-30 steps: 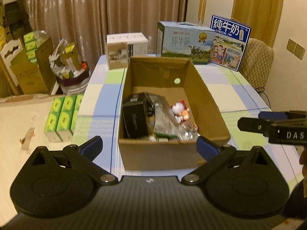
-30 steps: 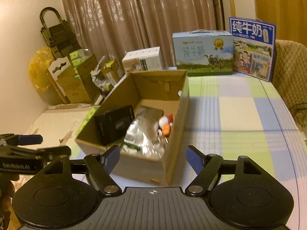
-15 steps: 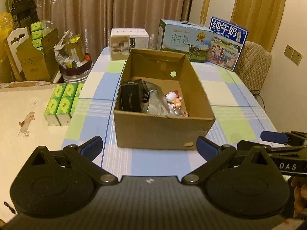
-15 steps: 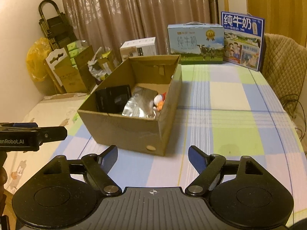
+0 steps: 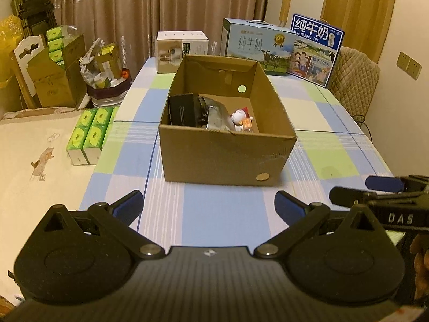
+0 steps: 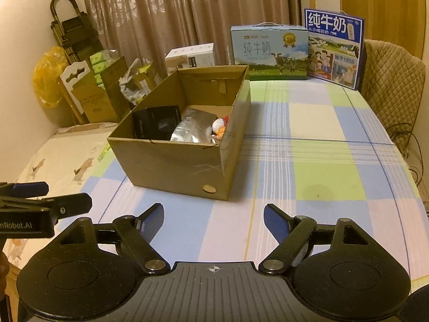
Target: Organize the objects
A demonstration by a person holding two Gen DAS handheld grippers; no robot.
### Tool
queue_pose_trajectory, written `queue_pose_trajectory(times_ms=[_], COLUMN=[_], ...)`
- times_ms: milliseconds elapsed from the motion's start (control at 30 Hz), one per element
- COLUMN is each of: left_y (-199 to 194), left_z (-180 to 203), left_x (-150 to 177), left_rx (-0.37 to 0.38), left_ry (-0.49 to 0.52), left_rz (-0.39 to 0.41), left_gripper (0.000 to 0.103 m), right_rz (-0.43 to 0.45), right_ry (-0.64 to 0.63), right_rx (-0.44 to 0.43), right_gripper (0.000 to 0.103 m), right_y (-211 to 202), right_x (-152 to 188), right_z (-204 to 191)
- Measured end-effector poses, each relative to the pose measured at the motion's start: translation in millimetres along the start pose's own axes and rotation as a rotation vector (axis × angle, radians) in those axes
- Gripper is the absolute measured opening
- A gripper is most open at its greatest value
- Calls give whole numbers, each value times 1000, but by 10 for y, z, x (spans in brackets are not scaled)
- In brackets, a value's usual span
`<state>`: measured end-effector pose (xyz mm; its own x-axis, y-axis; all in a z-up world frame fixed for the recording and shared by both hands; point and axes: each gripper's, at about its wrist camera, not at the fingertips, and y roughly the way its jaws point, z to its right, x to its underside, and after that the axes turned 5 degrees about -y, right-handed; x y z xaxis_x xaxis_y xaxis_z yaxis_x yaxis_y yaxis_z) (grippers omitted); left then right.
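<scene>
An open cardboard box (image 5: 225, 155) (image 6: 174, 166) stands on the checked tablecloth (image 5: 214, 214) (image 6: 316, 161). Inside it are a black box (image 5: 183, 112) (image 6: 156, 126), a silver foil pouch (image 5: 218, 119) (image 6: 193, 128) and a small red-and-white toy figure (image 5: 241, 118) (image 6: 221, 128). My left gripper (image 5: 209, 206) is open and empty, held back from the box's near wall. My right gripper (image 6: 213, 214) is open and empty, near the box's front right corner. Each gripper shows at the edge of the other's view, the right one (image 5: 375, 190) and the left one (image 6: 45, 201).
Two blue milk cartons (image 5: 257, 44) (image 5: 316, 48) (image 6: 269, 51) (image 6: 333, 48) and a white box (image 5: 182, 51) (image 6: 191, 56) stand at the table's far end. Green tissue packs (image 5: 88, 134) lie left of the table. A padded chair (image 6: 394, 88) is at the right.
Both grippers have pulled back and away from the box, which now sits farther off and smaller in both views. Both stay open and empty.
</scene>
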<state>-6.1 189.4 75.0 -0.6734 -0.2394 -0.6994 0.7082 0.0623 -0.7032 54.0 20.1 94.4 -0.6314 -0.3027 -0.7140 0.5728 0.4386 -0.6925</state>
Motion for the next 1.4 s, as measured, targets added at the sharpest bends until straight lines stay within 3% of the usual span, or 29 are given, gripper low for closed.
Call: queue_pose_trajectory(times_ms=[1400], left_y=[32], left_z=[22], left_x=[148], left_rx=[2], left_ry=[-9], left_rz=[-5], left_gripper=[102], right_rz=[-8], right_ry=[2], right_rx=[-9], right_gripper=[79], right_y=[-7], right_x=[32], right_z=[-50])
